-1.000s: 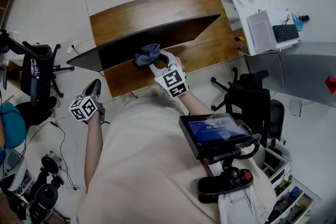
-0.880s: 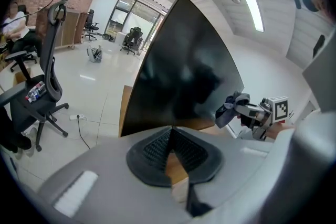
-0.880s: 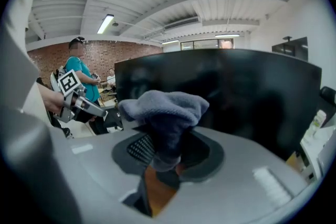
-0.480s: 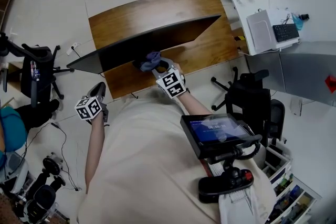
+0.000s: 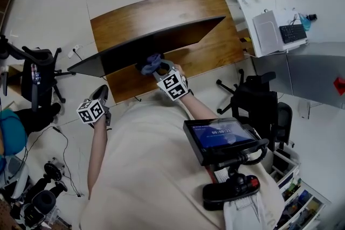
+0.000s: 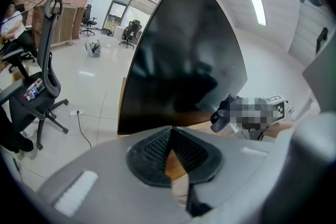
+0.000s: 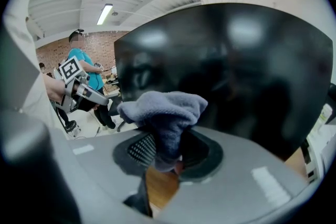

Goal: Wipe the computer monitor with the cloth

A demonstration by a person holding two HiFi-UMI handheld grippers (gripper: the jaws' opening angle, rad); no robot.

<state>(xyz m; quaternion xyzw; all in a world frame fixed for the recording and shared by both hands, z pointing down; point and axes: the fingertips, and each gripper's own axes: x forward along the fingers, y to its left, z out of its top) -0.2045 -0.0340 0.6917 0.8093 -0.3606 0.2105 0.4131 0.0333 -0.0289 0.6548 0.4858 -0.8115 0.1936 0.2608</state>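
Note:
A wide black monitor (image 5: 145, 43) stands on the wooden desk (image 5: 161, 11), its dark screen (image 7: 226, 71) unlit and filling the right gripper view. My right gripper (image 5: 155, 67) is shut on a blue-grey cloth (image 5: 149, 63), which bunches above the jaws (image 7: 165, 113) and rests against the lower part of the screen. My left gripper (image 5: 97, 91) hangs off the desk's near left corner, apart from the monitor, its jaws shut on nothing; in the left gripper view the monitor (image 6: 184, 60) rises ahead and the cloth (image 6: 221, 115) shows to the right.
Office chairs stand at left (image 5: 35, 75) and right (image 5: 259, 102) of the desk. A white side table (image 5: 269, 19) with a keyboard and laptop lies to the right. A small screen (image 5: 221, 137) is mounted at the person's chest. Cables (image 5: 59, 137) trail on the floor.
The right gripper with the cloth has slid left and slightly down along the screen's lower part. The left gripper shifted slightly right and up, then held.

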